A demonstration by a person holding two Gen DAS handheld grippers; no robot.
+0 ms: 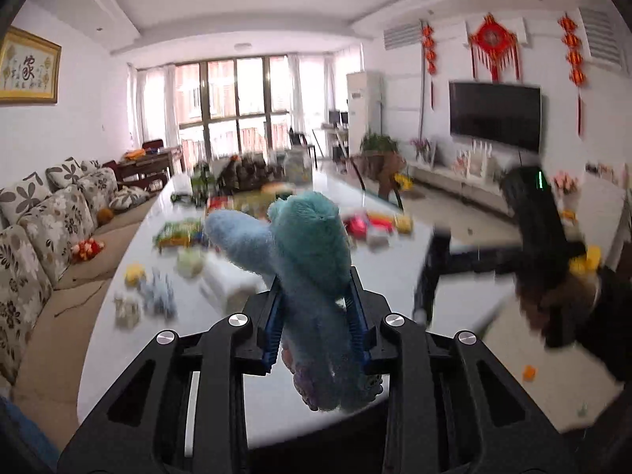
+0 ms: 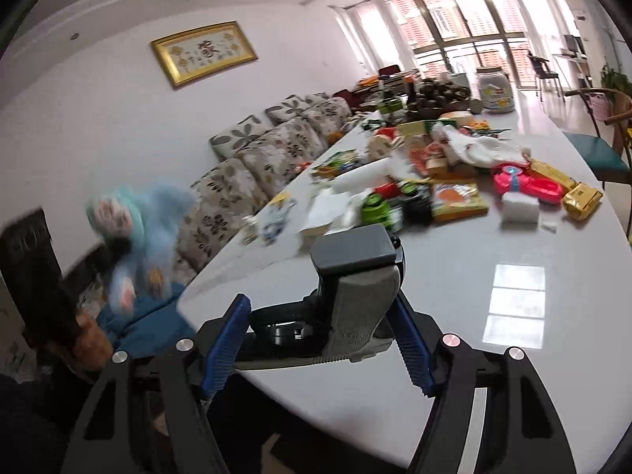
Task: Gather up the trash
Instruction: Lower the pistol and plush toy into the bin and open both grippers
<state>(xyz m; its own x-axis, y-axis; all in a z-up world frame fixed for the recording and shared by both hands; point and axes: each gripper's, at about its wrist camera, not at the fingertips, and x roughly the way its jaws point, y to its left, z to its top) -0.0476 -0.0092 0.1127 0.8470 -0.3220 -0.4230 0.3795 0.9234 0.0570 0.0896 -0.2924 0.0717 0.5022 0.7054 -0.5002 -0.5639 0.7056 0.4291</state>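
My left gripper (image 1: 316, 312) is shut on a fluffy teal and pale-blue plush toy (image 1: 304, 245) and holds it above the near end of the long white table (image 1: 158, 331). The same toy shows blurred at the left of the right wrist view (image 2: 134, 233). My right gripper (image 2: 320, 335) is open; a grey and black device (image 2: 355, 276) sits between its blue pads (image 2: 225, 339) at the table's near edge, and I cannot tell if they touch it. The right gripper shows blurred in the left wrist view (image 1: 529, 213).
Wrappers, snack packets, a white cloth (image 2: 482, 146), a pink toy (image 2: 525, 181), gold packets (image 2: 580, 197) and a white jar (image 2: 493, 91) crowd the table's middle and far end. A floral sofa (image 1: 47, 229) runs along the left. Chairs (image 2: 596, 146) and a TV (image 1: 493, 114) stand right.
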